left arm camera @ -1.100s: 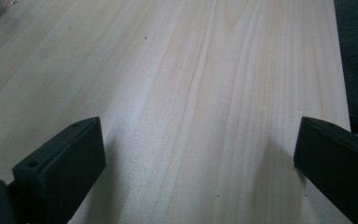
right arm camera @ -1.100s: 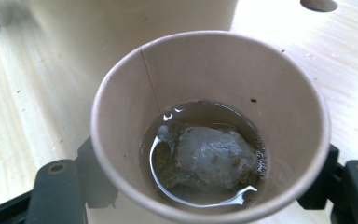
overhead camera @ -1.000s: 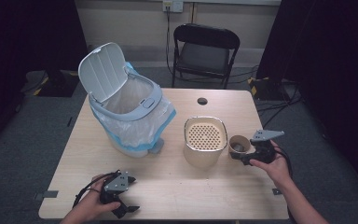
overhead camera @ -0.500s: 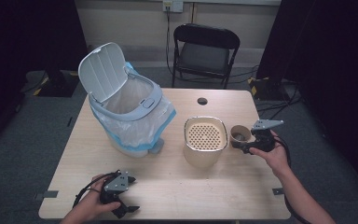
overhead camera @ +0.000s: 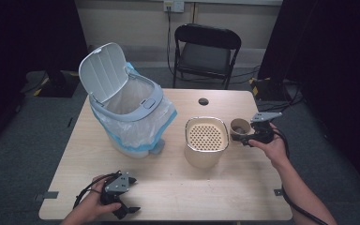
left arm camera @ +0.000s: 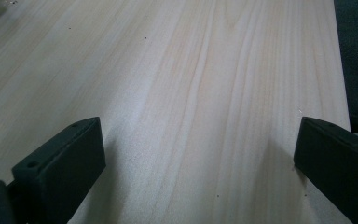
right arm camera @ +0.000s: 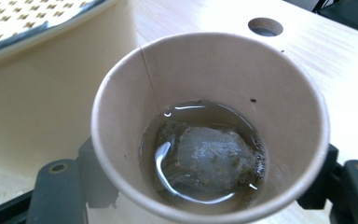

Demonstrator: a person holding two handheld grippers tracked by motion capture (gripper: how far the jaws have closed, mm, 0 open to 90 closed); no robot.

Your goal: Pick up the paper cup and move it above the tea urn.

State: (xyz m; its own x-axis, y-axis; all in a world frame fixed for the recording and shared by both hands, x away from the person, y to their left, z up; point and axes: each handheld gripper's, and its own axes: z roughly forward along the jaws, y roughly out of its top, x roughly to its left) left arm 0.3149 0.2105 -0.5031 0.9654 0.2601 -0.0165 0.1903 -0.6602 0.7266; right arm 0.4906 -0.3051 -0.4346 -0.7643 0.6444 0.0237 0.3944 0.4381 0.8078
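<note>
Nearest the person, the left gripper (overhead camera: pixel 122 206) rests at the front edge of the worktop (overhead camera: pixel 168 187). Its jaws stand wide apart w/ nothing but bare wood between them in the left gripper view; it hasn't shifted vs. a second ago.

The change is on the right. The right gripper (overhead camera: pixel 244 139) has carried the paper cup (overhead camera: pixel 239 127) away from the person and a bit up, so the cup now hangs just beside the far right corner of the beige strainer bin (overhead camera: pixel 206 143), where a second ago it sat lower and nearer. The jaws are closed on the cup's wall, 1 either side, per the right gripper view. Judging from that, the cup is probably about to be tipped over the bin's perforated top, so liquid drains and the solids stay behind.

Contents: the cup (right arm camera: pixel 209 126) holds a shallow pool of brownish tea and 1 soggy tea bag (right arm camera: pixel 212 161). The strainer top looks bare. Farther back at left, the white trash can (overhead camera: pixel 129 112) stands w/ lid up, lined w/ a clear bag; nothing visible inside it.
</note>
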